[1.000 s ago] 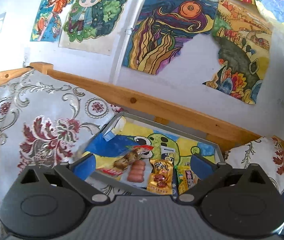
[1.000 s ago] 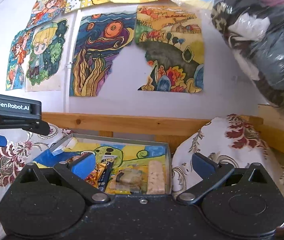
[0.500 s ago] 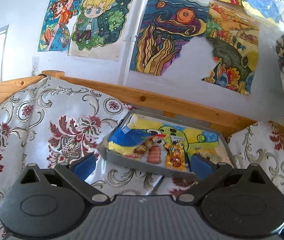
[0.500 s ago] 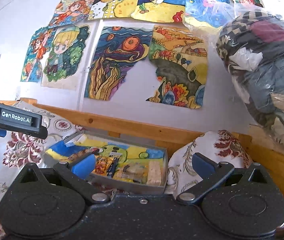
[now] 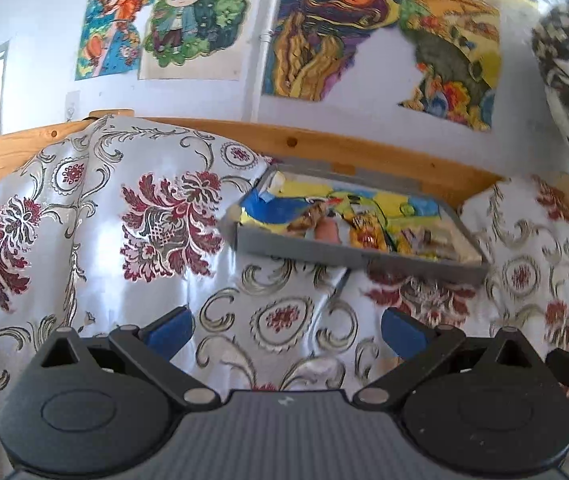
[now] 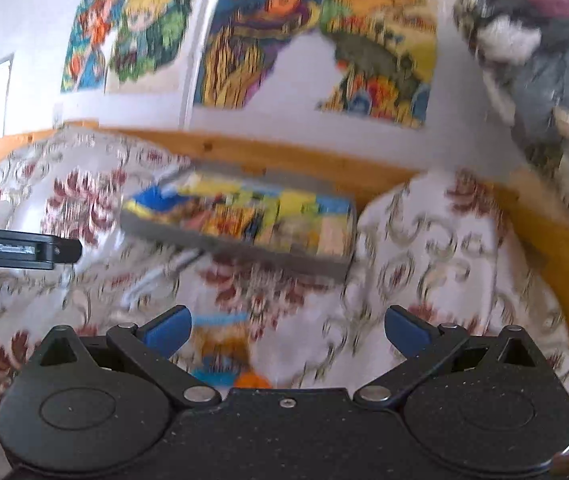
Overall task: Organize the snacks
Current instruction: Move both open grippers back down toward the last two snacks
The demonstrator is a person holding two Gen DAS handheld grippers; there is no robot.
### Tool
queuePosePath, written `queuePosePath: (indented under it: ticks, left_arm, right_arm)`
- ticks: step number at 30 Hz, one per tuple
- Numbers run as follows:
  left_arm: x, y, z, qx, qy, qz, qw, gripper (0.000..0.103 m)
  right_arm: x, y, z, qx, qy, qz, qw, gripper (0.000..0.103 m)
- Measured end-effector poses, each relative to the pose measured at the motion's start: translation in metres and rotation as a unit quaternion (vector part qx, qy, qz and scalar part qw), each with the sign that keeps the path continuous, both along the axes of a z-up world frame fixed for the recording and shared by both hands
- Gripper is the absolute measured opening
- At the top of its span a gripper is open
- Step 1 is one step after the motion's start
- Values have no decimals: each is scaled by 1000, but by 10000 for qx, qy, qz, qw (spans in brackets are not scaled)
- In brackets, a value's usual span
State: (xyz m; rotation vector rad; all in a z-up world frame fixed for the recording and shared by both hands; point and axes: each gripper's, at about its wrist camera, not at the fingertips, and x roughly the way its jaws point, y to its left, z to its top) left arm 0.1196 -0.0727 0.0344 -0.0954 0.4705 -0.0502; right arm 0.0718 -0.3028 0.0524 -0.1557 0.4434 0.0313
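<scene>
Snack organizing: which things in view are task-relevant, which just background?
Task-relevant:
- grey tray
- snack packets in it
- left hand-held gripper, open
- right hand-held gripper, open

Background:
- floral cloth
- wall drawings
- wooden rail
- bagged clothes

Bright drawings (image 5: pixel 364 28) cover the white wall (image 5: pixel 36 20) above a wooden rail (image 5: pixel 324 148).

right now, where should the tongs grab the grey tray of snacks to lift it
Probably the near long wall of the grey tray, coming from the front: it faces both open tongs, stands upright and thin, and has bare floral cloth before it. The snacks lie just behind, so go shallow.
</scene>
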Motion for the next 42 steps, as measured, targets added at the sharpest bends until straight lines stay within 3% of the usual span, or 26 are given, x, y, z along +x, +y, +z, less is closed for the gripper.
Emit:
queuePosePath:
  ticks: [8, 14, 32, 37, 42]
  left_arm:
    - [-12, -6, -18, 692, 138, -538, 9961, 102]
    - [-11, -8, -32, 930, 466, -726, 9919, 102]
    - [17, -15, -49, 1207, 845, -897, 9850, 102]
    - [28, -25, -51, 1432, 799, -1098, 9803, 102]
    - [36, -37, -53, 1765, 722, -1289, 9732, 102]
  right_arm:
    - [20, 3, -25, -152, 945, -41, 9954, 102]
    - [29, 9, -38, -339, 1361, -29, 9901, 102]
    - [42, 16, -52, -566, 1730, -1, 9833, 102]
    - [47, 15, -54, -673, 1730, -2, 9826, 102]
    - [60, 16, -60, -1107, 1731, 123, 9786, 102]
